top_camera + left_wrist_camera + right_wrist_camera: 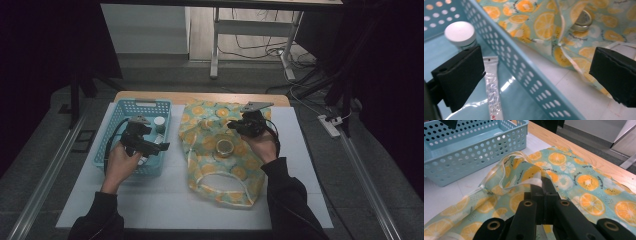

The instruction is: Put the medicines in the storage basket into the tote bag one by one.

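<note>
Hovering wide open over the perforated blue plastic basket, the left gripper is nearest the white-capped jar inside; the right gripper pinches the lemon-print cloth bag beside the basket.

Small dark script runs across the citrus-print cloth bag in the right gripper view, tucked among the orange slices, but it's too fine and blurred to make out a single word. Over in the left gripper view, the clear sachet lying in the blue basket carries tiny grey print down its white strip and a speck of red lettering near the bottom, and that can't be read either. No legible brand, number or sign anywhere.
</note>
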`<state>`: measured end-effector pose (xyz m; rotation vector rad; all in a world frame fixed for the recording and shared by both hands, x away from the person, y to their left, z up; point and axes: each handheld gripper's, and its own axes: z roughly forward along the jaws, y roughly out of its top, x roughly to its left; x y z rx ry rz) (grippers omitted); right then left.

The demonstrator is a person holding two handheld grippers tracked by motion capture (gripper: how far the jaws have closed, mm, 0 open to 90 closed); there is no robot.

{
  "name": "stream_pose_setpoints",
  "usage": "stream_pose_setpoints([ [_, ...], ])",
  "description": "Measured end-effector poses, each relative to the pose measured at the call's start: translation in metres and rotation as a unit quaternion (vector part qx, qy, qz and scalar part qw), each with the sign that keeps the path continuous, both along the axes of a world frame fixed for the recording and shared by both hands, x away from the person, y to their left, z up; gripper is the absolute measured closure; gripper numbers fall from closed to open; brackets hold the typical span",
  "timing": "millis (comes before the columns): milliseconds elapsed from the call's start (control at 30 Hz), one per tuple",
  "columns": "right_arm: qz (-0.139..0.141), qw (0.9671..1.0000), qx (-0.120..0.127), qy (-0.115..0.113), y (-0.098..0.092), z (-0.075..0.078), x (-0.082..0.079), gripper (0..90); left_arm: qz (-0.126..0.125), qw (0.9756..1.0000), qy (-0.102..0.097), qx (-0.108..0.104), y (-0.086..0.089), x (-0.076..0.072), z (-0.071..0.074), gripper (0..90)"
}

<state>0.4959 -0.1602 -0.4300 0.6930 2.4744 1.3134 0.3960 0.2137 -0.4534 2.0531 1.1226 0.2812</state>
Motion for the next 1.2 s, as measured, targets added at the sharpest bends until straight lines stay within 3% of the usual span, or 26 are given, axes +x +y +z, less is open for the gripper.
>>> stream_pose_setpoints([
  [433, 0.0, 1.0, -0.002, -0.001, 0.0, 0.001, 0.0, 89.9, 0.039, 0.9979, 0.038, 0.035, 0.018, 0.014, -0.015, 0.3],
  [533, 0.0, 1.0, -0.002, -0.001, 0.0, 0.001, 0.0, 89.9, 0.051, 0.9972, 0.048, 0.027, 0.024, 0.018, -0.015, 0.3],
  [633, 0.0, 1.0, -0.002, 0.0, 0.0, -0.001, 0.001, 89.9, 0.055, 0.9962, 0.058, 0.035, 0.026, 0.022, -0.016, 0.0],
  [767, 0.001, 1.0, -0.003, 0.001, 0.001, -0.002, 0.001, 89.9, 0.051, 0.9945, 0.072, 0.057, 0.026, 0.028, -0.019, 0.0],
  [967, 0.001, 1.0, -0.006, 0.002, 0.002, -0.003, 0.001, 89.9, 0.046, 0.9923, 0.089, 0.072, 0.028, 0.039, -0.027, 0.0],
  [1200, 0.001, 1.0, -0.005, 0.003, 0.002, -0.003, 0.002, 89.9, 0.016, 0.9889, 0.115, 0.093, 0.024, 0.051, -0.04, 0.0],
])
